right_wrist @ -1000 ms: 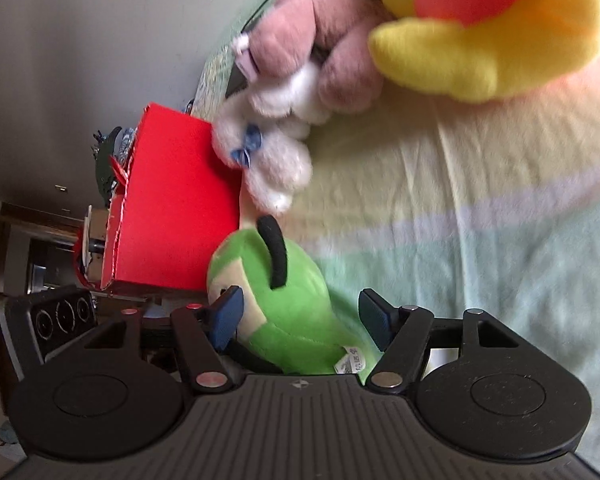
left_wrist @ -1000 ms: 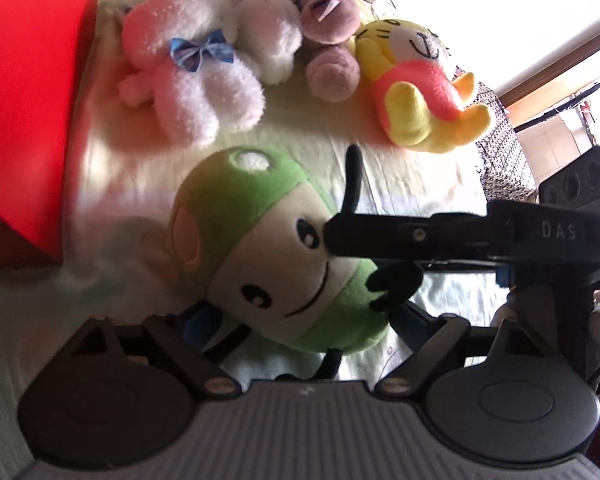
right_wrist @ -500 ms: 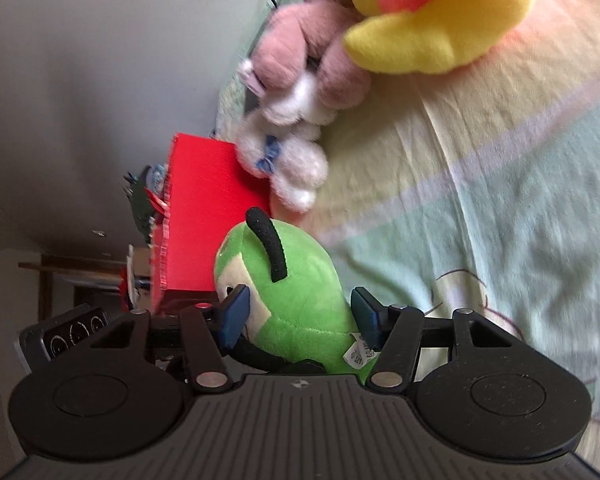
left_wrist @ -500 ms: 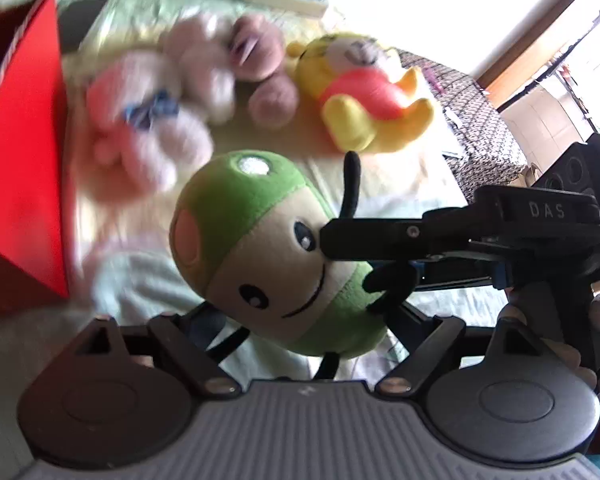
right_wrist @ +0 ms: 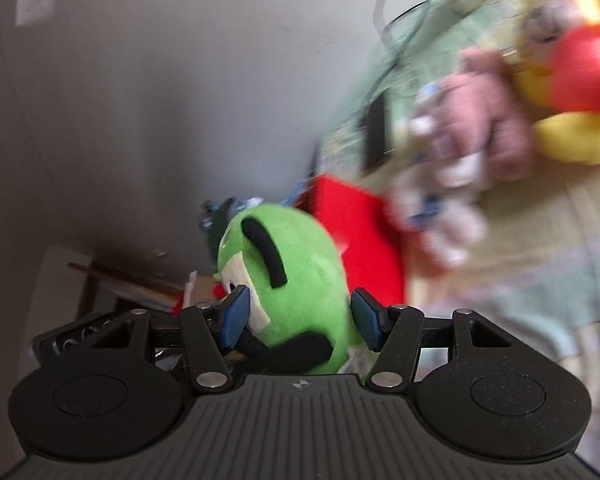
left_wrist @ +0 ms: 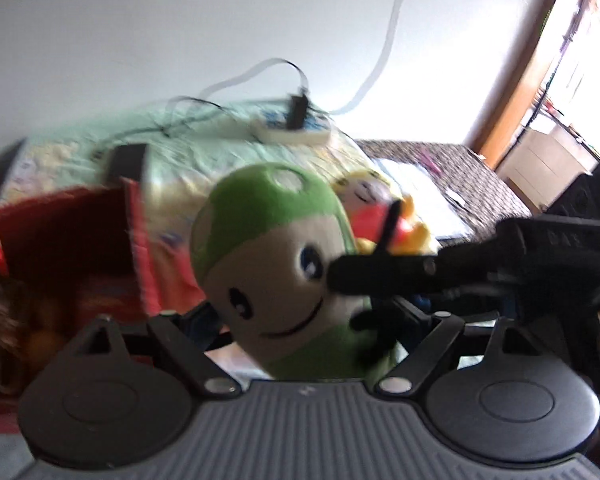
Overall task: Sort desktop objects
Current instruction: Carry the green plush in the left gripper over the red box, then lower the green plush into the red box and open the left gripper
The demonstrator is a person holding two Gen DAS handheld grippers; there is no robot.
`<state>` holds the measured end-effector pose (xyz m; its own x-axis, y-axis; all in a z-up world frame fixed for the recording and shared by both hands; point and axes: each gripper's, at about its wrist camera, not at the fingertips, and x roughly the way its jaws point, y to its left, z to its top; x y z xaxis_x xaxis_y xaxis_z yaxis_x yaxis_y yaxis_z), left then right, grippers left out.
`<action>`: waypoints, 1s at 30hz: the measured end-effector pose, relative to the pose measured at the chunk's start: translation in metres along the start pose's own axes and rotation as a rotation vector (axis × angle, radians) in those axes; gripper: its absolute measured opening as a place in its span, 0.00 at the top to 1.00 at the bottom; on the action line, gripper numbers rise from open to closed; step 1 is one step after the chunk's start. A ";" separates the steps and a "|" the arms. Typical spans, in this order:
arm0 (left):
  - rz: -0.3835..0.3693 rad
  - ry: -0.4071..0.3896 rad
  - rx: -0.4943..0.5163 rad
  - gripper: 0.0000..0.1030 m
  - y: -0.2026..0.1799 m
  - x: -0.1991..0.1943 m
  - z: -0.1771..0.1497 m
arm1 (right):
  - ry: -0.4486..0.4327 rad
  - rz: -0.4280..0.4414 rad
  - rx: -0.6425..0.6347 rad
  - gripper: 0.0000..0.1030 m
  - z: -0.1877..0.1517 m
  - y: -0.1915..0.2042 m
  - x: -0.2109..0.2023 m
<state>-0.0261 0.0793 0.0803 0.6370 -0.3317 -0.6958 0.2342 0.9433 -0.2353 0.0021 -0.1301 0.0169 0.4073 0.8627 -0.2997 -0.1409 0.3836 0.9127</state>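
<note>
Left gripper point(left_wrist: 306, 320): jaws clamped on the green plush toy point(left_wrist: 268, 256), just closing further; angled downward
Right gripper point(right_wrist: 300, 316): blue pads pressing the toy's sides; near level

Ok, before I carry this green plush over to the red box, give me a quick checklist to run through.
1. Left tongs grip: jaws just closed further with the green plush between them: ok.
2. Right tongs grip: blue pads press the plush, jaws just closed in: ok.
3. Plush lifted off the sheet: ok.
4. Red box open, on the left in the left wrist view: ok.
5. Room in the box: something brown inside, blurred: cannot tell.
6. Yellow plush and pink plush lie apart from the green one: ok.
</note>
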 end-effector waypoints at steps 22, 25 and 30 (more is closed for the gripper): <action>0.189 0.050 -0.139 0.20 0.249 -0.044 -0.019 | 0.173 0.016 0.086 0.45 -0.030 0.058 0.248; 0.204 0.074 -0.135 0.20 0.265 -0.037 -0.023 | 0.186 0.007 0.142 0.45 -0.034 0.059 0.264; 0.257 0.117 -0.102 0.22 0.277 -0.031 -0.030 | 0.202 -0.024 0.238 0.45 -0.041 0.050 0.281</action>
<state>-0.0030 0.3515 0.0168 0.5756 -0.0836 -0.8134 -0.0022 0.9946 -0.1038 0.0730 0.1447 -0.0331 0.2169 0.9117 -0.3490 0.0914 0.3370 0.9371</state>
